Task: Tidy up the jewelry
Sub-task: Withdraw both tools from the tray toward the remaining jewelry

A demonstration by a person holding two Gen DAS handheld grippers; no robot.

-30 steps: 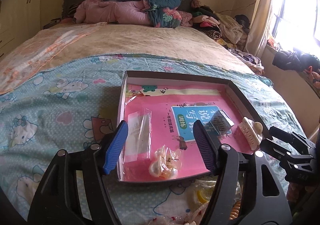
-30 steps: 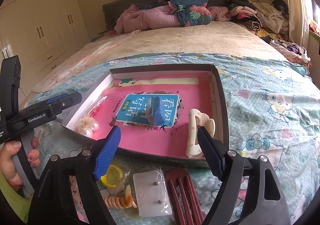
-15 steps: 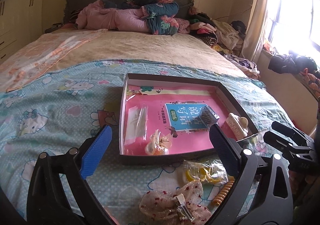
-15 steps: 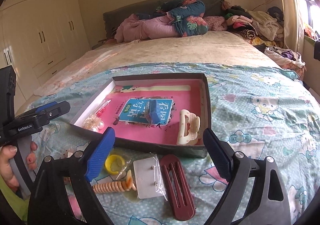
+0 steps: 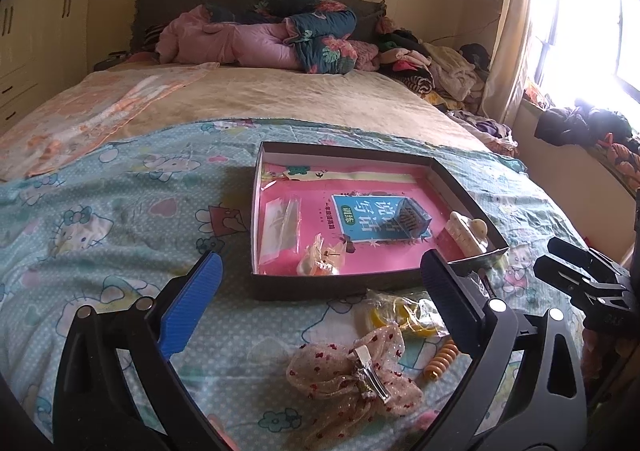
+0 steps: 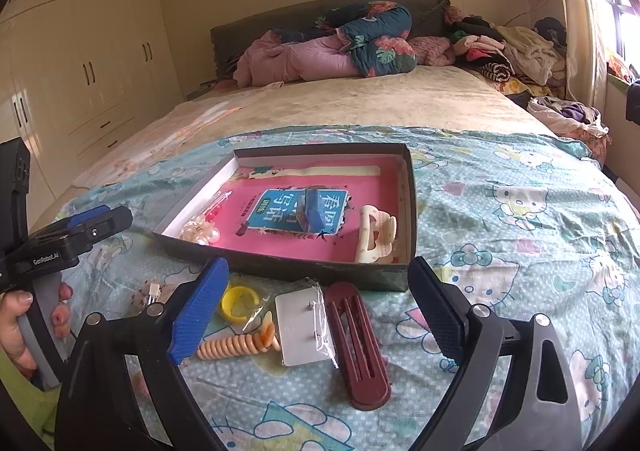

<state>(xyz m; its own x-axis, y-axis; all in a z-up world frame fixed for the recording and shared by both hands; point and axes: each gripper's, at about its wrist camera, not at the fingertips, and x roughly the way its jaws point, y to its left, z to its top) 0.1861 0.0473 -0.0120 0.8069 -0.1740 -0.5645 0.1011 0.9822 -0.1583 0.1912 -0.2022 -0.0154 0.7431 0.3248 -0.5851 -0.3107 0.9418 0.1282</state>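
Note:
A dark shallow box with a pink book inside lies on the bed. It holds a cream claw clip, a pearl piece, a clear packet and a blue-dark comb. In front of the box lie a spotted bow clip, yellow rings, an orange spiral tie, a carded earring packet and a maroon barrette. My left gripper is open and empty above the bow. My right gripper is open and empty above the loose items.
A Hello Kitty sheet covers the near bed. Pink and floral quilts lie at the headboard, with piled clothes by the window. Wardrobes stand at left.
Both grippers have pulled back from the box toward the near edge of the bed, and both have opened wider. The loose items in front of the box have come into view.

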